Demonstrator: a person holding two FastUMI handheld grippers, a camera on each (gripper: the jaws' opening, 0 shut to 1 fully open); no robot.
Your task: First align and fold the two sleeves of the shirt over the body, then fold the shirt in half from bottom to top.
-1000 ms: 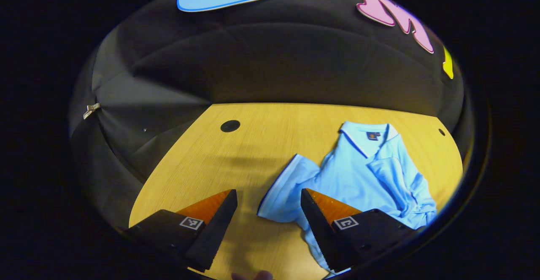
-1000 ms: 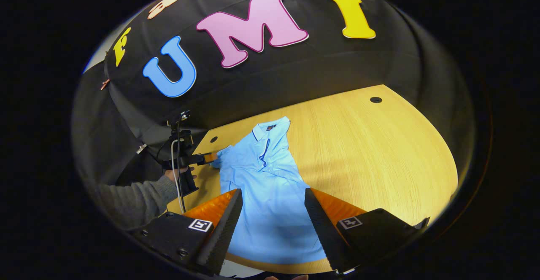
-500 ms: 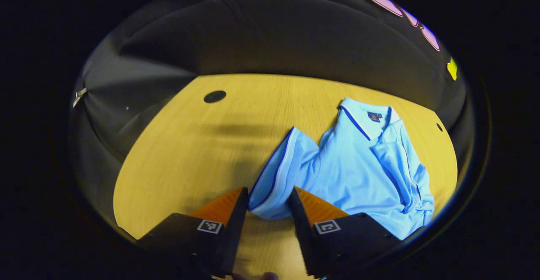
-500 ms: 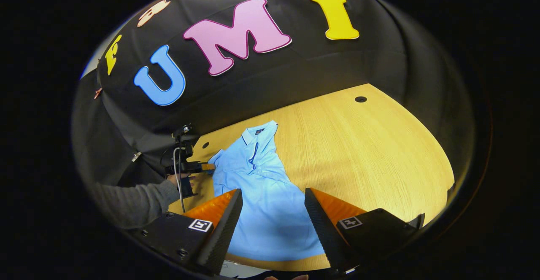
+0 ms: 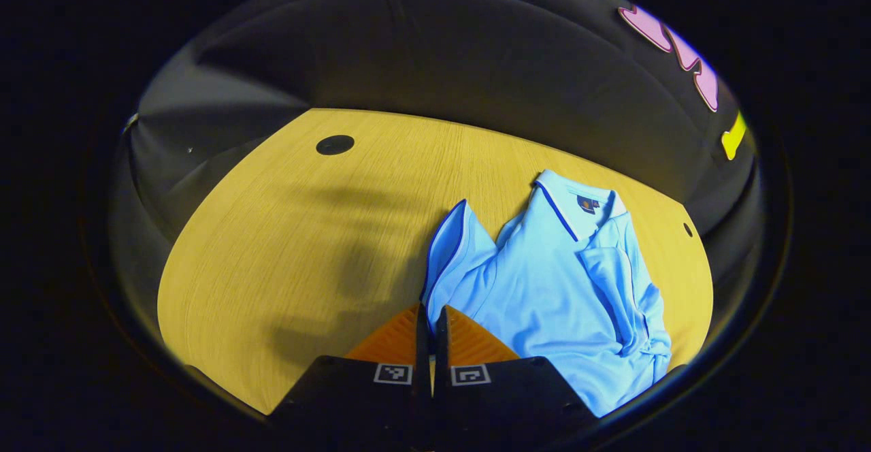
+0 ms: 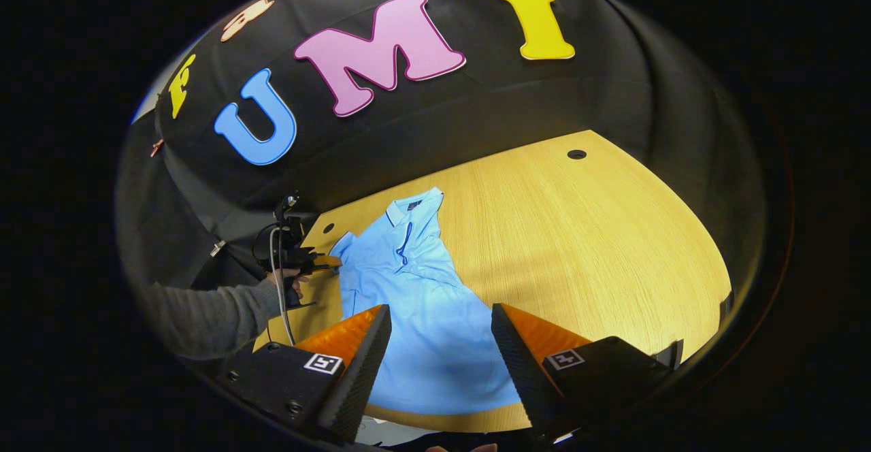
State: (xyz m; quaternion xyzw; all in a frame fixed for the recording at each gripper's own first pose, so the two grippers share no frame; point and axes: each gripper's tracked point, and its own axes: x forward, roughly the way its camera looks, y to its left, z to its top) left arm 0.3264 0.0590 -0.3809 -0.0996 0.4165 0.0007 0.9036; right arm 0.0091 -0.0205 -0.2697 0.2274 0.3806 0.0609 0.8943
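Note:
A light blue polo shirt (image 5: 544, 282) lies collar-away on the wooden table (image 5: 292, 234). One sleeve (image 5: 616, 275) is folded across its chest. The other sleeve (image 5: 452, 248), with a dark trim line, rises from the table into my left gripper (image 5: 430, 319), which is shut on its cuff edge. In the right gripper view the shirt (image 6: 408, 282) runs from the collar down to the hem between my fingers. My right gripper (image 6: 441, 333) hangs open above the hem end, touching nothing. The left gripper (image 6: 320, 260) sits at the shirt's left sleeve, held by a hand with a grey sleeve (image 6: 211, 309).
Round cable holes mark the tabletop (image 6: 599, 234): one hole (image 5: 335, 144) far left of the shirt, another hole (image 5: 687, 229) by its far side, a third hole (image 6: 576, 154) at the back right. Black cloth wall surrounds the table. The near table edge runs just under the hem.
My left gripper moved in on the spread sleeve and went from open to shut on its cuff, lifting it a little. The right gripper stayed open over the hem.

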